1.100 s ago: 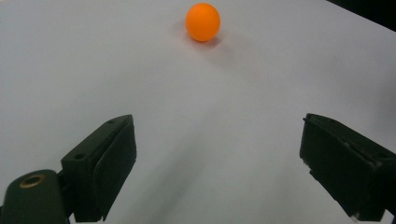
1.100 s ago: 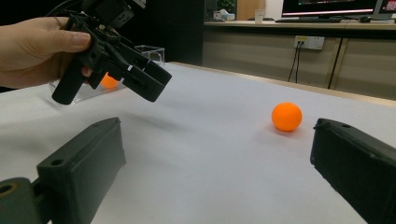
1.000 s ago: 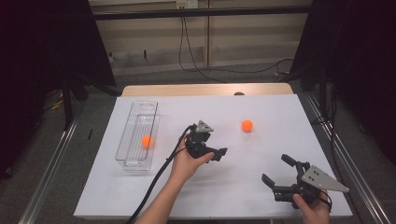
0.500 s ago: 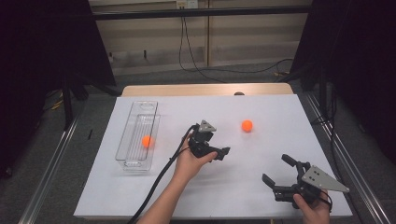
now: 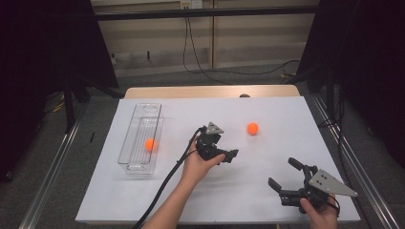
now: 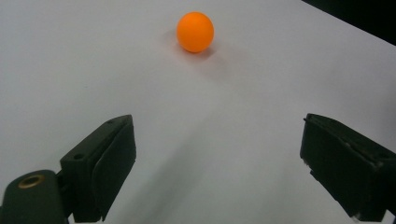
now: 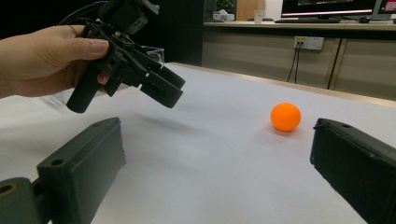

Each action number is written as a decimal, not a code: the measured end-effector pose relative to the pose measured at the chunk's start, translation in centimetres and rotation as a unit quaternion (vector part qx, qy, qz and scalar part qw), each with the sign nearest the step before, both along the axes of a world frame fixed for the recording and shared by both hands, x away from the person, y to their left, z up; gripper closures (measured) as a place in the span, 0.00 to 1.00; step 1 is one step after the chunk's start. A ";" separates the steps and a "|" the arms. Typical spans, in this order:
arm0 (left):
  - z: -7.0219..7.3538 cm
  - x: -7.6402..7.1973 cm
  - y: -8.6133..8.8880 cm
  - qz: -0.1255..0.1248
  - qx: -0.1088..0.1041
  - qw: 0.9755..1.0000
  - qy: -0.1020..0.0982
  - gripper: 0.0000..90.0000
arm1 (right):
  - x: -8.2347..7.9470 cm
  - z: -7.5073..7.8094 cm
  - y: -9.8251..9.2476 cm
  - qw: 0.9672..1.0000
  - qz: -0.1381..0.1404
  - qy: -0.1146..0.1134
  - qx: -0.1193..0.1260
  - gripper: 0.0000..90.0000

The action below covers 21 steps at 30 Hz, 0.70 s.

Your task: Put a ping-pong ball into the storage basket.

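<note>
High view: white table (image 5: pixel 143 200) with a clear tray (image 5: pixel 135 125) lying lengthwise at its left, one orange ball inside the tray (image 5: pixel 150 144). A second, loose orange ball (image 5: pixel 252 128) sits on the bare sheet right of centre, well apart from the tray. Left gripper (image 5: pixel 228 156) held mid-table in the person's left hand (image 5: pixel 198 164), jaws pointed toward the loose ball, near it but not touching; cable trails back along the forearm. Right gripper (image 5: pixel 285 173) held low at the near right corner, grey three-cornered plate on top, jaws apart and empty. Left gripper view: own two black jaws stand wide apart at the bottom edge, nothing between them; the loose orange ball (image 6: pixel 195 31) lies ahead on the white sheet, slightly left of the centre line, with a soft shadow under it that the high view does not resolve. Right gripper view: own jaws spread wide, empty; between and beyond them, the loose orange ball (image 7: pixel 286 116) at right, and the left gripper (image 7: pixel 161 86) at upper left, hanging clear above the sheet, tilted down toward the ball. A bench with monitors and a wall socket shows beyond the table edge here.
</note>
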<state>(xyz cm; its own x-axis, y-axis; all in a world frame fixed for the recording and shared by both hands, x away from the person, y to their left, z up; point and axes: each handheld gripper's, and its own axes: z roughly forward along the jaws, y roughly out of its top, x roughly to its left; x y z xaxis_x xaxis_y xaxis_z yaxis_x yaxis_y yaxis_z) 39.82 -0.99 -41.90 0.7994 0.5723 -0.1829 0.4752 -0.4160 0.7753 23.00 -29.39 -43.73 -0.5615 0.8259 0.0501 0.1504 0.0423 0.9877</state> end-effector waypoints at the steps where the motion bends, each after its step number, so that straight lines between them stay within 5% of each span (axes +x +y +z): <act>1: -0.1 0.0 -0.1 0.001 -0.002 1.000 0.001 0.12 | 0.0 0.0 0.0 1.000 0.000 -0.001 0.000 0.03; 21: -0.2 0.7 -1.5 0.003 0.003 1.000 -0.007 0.11 | 0.0 0.0 0.0 1.000 0.000 0.000 0.000 0.03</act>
